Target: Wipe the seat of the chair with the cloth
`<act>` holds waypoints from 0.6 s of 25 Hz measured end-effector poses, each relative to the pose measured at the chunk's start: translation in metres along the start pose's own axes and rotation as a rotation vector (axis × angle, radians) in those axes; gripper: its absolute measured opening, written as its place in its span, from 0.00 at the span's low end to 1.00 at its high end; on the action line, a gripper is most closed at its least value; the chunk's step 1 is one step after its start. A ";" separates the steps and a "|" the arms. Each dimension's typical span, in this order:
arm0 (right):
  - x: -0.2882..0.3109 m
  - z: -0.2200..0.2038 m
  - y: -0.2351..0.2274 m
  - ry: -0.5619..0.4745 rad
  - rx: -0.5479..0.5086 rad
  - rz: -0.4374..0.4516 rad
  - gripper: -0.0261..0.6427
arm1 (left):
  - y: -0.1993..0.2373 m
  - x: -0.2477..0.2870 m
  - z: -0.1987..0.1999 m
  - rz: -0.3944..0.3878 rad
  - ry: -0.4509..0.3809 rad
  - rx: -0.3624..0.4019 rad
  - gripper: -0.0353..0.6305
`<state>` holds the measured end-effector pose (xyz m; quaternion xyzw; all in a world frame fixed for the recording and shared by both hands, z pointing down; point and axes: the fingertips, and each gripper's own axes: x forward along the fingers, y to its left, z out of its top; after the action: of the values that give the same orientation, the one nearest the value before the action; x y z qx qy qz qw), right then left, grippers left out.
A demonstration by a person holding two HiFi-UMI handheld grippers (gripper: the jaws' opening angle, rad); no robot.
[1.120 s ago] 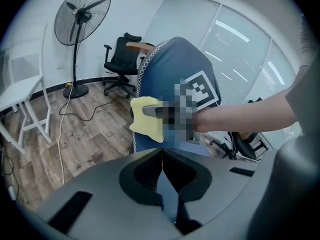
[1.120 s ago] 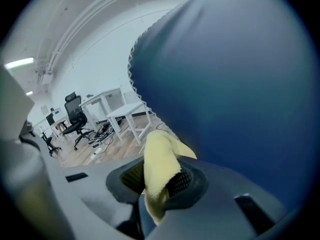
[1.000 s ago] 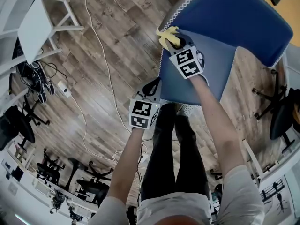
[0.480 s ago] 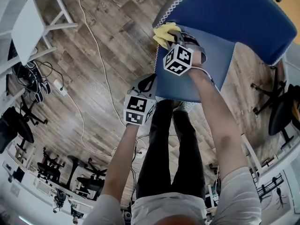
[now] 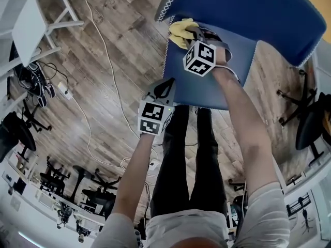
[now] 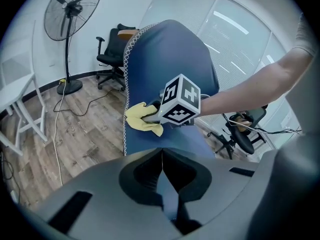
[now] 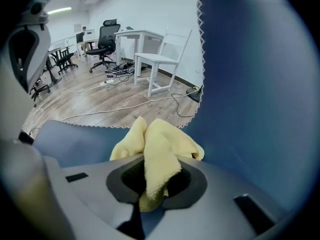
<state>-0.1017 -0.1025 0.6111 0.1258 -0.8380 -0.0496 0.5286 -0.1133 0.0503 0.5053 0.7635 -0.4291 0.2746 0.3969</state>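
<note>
The blue chair's seat lies below its backrest in the head view. A yellow cloth rests at the seat's back left corner, next to the white zigzag trim. My right gripper is shut on the cloth, which bunches out between its jaws onto the seat. My left gripper hovers at the seat's front left edge, its jaws shut with nothing in them. The left gripper view looks past the left gripper across the seat to the cloth.
The person's legs stand at the seat's front. A white cable runs over the wood floor at left, near a white table. Office chairs stand at right. A standing fan is behind the chair.
My right gripper has turned and carried the cloth a little farther toward the seat's back left corner. The left gripper has hardly moved.
</note>
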 end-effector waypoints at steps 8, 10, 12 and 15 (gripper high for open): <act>-0.006 -0.020 0.001 0.039 -0.032 0.043 0.14 | -0.027 0.002 -0.002 0.010 -0.007 -0.043 0.09; -0.010 -0.030 -0.002 0.036 -0.025 0.035 0.14 | -0.036 0.006 -0.003 0.010 -0.003 -0.038 0.09; -0.014 -0.040 -0.005 0.039 -0.022 0.028 0.14 | -0.043 0.010 -0.005 0.008 0.004 -0.030 0.09; -0.019 -0.055 -0.007 0.047 -0.016 0.022 0.14 | -0.051 0.015 -0.009 0.008 0.017 -0.018 0.09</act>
<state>-0.0431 -0.1015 0.6171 0.1133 -0.8262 -0.0475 0.5498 -0.0619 0.0675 0.5028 0.7558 -0.4312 0.2789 0.4063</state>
